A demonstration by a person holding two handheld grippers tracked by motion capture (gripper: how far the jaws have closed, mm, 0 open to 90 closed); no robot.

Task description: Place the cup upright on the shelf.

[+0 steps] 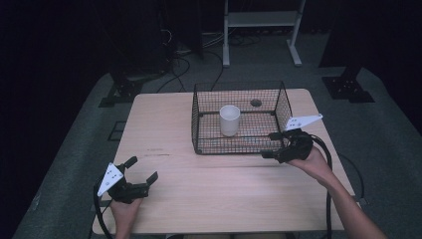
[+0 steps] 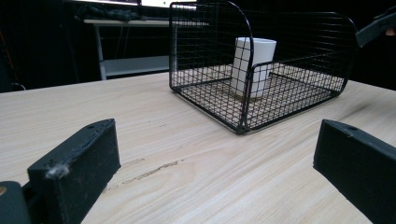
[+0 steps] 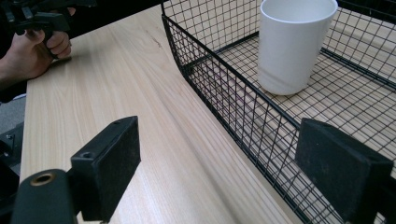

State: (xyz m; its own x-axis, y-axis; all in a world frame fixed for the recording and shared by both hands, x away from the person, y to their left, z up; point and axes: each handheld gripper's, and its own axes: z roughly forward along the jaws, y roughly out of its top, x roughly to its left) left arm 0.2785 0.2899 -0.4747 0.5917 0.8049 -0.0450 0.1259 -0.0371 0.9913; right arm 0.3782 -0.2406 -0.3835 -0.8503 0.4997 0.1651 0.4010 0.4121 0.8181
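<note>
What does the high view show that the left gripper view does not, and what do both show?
High view alone: both forearms, the grey carpet floor and the whole pale wooden table.

Left gripper view alone: the left gripper close up, jaws wide apart.

Both: the black wire basket holding the upright white plastic cup, and the white metal shelf frame.

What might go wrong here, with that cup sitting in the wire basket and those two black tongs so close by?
The right tongs sit open at the black wire basket's near corner, one jaw apparently over its low front wall; closing or pushing there may snag the mesh and drag the basket. The tall white plastic cup stands upright and loose inside, so a jolt or a clumsy grab could tip it. The left tongs rest far off, less worrying.
</note>
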